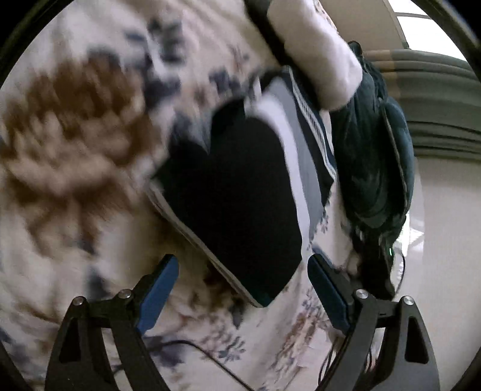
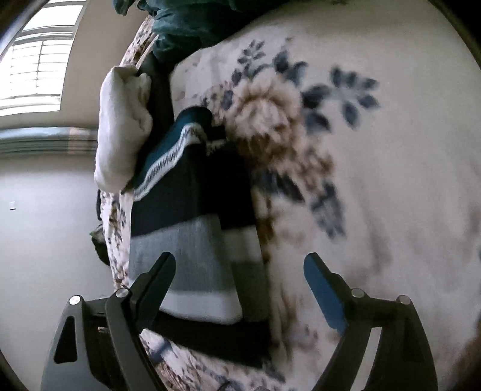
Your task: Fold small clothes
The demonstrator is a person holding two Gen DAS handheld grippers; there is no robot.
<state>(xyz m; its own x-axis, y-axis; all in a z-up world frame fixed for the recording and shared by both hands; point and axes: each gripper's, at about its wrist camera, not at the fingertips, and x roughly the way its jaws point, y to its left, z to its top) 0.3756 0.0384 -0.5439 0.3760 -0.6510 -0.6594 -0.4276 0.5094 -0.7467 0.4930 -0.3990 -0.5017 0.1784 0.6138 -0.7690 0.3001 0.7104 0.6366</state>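
A folded dark garment (image 1: 240, 192) with grey and white stripes and a patterned band lies on the floral blanket (image 1: 75, 120). My left gripper (image 1: 243, 264) is open and empty, its jaws spread on either side of the garment's near corner. In the right wrist view the same garment (image 2: 195, 216) lies on the blanket (image 2: 375, 180). My right gripper (image 2: 240, 264) is open and empty, just above the garment's striped end. Both views are blurred.
A white folded cloth (image 1: 318, 51) (image 2: 123, 126) and a dark teal heap of clothes (image 1: 375, 150) (image 2: 186, 27) lie beyond the garment. The bed edge meets pale floor (image 2: 45, 240). A thin black cable (image 1: 210, 358) crosses the blanket near my left gripper.
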